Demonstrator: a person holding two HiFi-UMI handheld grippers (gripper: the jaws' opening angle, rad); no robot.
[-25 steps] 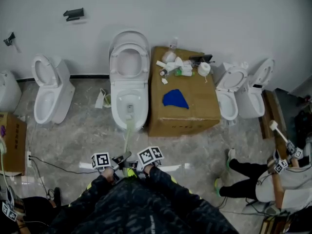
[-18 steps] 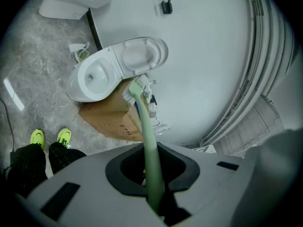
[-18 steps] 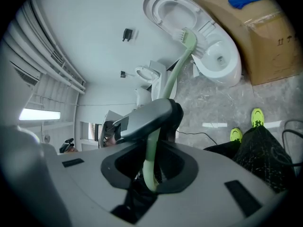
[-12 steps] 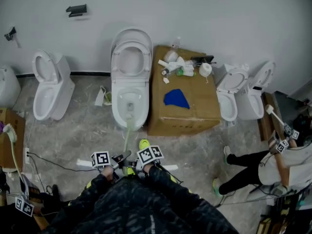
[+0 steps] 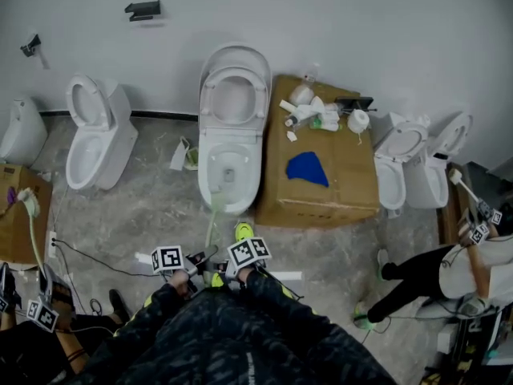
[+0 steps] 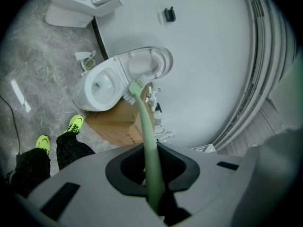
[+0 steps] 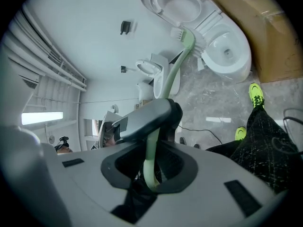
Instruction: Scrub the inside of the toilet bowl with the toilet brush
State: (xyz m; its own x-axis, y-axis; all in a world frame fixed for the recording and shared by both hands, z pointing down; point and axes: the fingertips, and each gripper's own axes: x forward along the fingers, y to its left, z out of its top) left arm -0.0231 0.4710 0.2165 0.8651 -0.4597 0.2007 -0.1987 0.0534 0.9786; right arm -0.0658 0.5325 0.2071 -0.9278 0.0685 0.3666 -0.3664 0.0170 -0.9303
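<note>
Head view, layout. Centre: the toilet bowl (image 5: 231, 163) stands against the wall, lid raised behind it. Just right of it: a cardboard box (image 5: 337, 199), with a cloth (image 5: 309, 169) on its middle and small items (image 5: 313, 111) at its far end. Left, apart: a second toilet (image 5: 92, 139). Far right: two more toilets (image 5: 401, 163). Lower centre: the left gripper (image 5: 195, 261) and right gripper (image 5: 223, 268) sit side by side on the toilet brush (image 5: 211, 227), which reaches up to the bowl's near rim.

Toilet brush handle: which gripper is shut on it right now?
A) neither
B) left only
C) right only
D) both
D: the green toilet brush handle runs clamped between the jaws of the left gripper in its view and of the right gripper in its own view.
</note>
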